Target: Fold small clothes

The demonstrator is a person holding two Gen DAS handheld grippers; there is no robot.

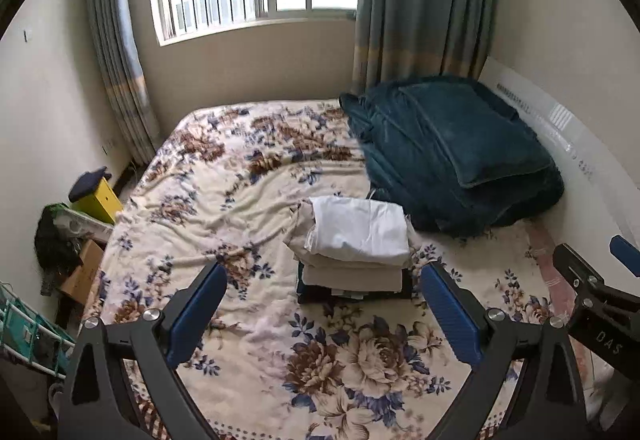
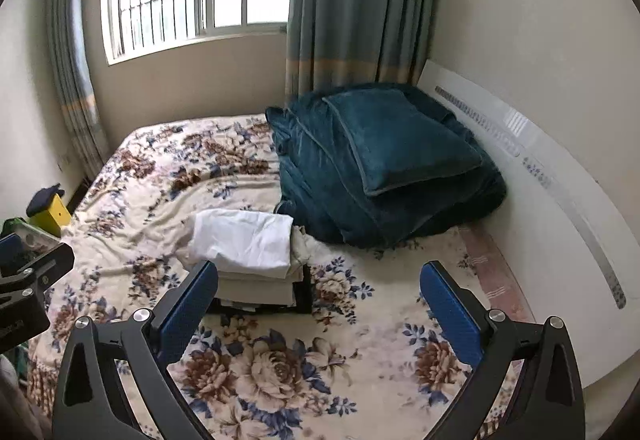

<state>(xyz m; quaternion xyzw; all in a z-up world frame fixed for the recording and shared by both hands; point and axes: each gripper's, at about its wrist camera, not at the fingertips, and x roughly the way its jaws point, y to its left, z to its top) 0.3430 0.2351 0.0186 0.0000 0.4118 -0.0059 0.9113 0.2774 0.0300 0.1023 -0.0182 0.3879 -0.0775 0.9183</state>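
Observation:
A stack of folded clothes (image 1: 356, 244) sits in the middle of the flowered bed (image 1: 224, 208), with a white piece on top, beige pieces under it and dark ones at the bottom. The right wrist view shows the same stack (image 2: 248, 252). My left gripper (image 1: 324, 288) hovers above the bed just in front of the stack, open and empty. My right gripper (image 2: 318, 284) is also open and empty, its left finger (image 2: 188, 304) overlapping the stack's near left corner in view. The right gripper's tip (image 1: 600, 280) shows at the right edge of the left wrist view.
A folded teal blanket with a pillow (image 1: 456, 152) lies at the bed's far right, against a white headboard (image 2: 560, 200). A yellow box (image 1: 100, 196), cardboard boxes and clutter (image 1: 72, 260) stand on the floor left of the bed. Window and curtains are behind.

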